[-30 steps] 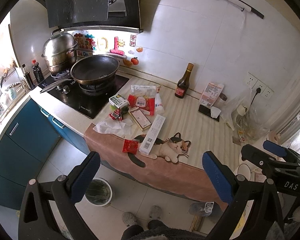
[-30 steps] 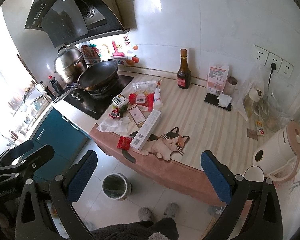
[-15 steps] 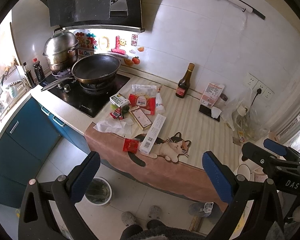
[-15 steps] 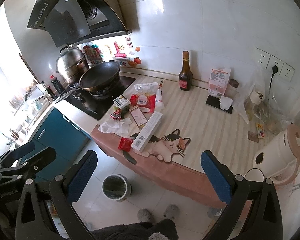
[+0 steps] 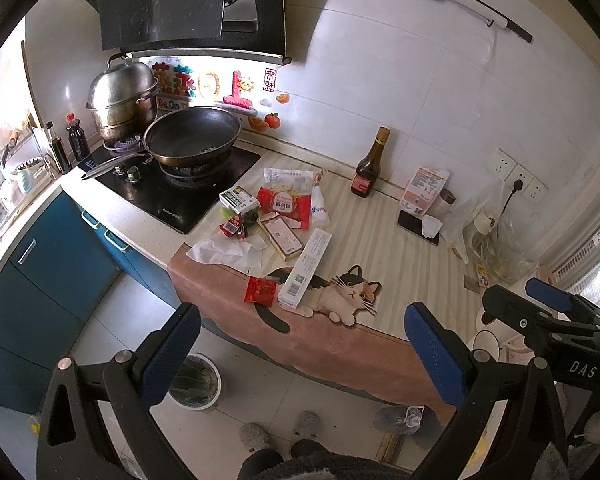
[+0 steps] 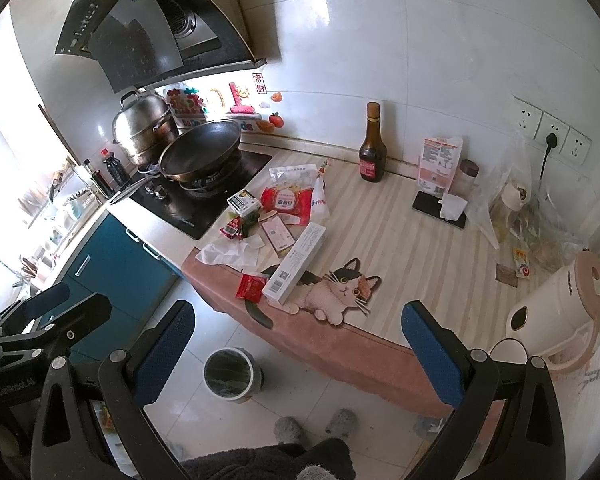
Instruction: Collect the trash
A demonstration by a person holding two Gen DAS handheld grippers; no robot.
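Trash lies in a heap on the striped counter mat (image 5: 380, 256): a long white box (image 5: 305, 267) (image 6: 296, 263), a red sachet (image 5: 260, 290) (image 6: 250, 285), crumpled white tissue (image 5: 226, 249) (image 6: 228, 253), a red and white packet (image 5: 286, 202) (image 6: 287, 200), a brown flat box (image 5: 281, 234) and a small carton (image 5: 238, 199). A round bin (image 5: 196, 380) (image 6: 229, 372) stands on the floor below the counter edge. My left gripper (image 5: 300, 354) and my right gripper (image 6: 296, 354) are both open and empty, held back from the counter above the floor.
A wok (image 5: 192, 140) and steel pot (image 5: 122, 98) sit on the hob at left. A dark bottle (image 5: 370, 166), phone (image 5: 418, 227), plastic bags (image 6: 532, 208) and a white kettle (image 6: 560, 304) stand at the back and right. Blue cabinets (image 5: 40, 264) are left; my slippers (image 6: 314, 428) are below.
Both views have drifted slightly closer to the counter. Both grippers stay open and nothing on the counter has moved.
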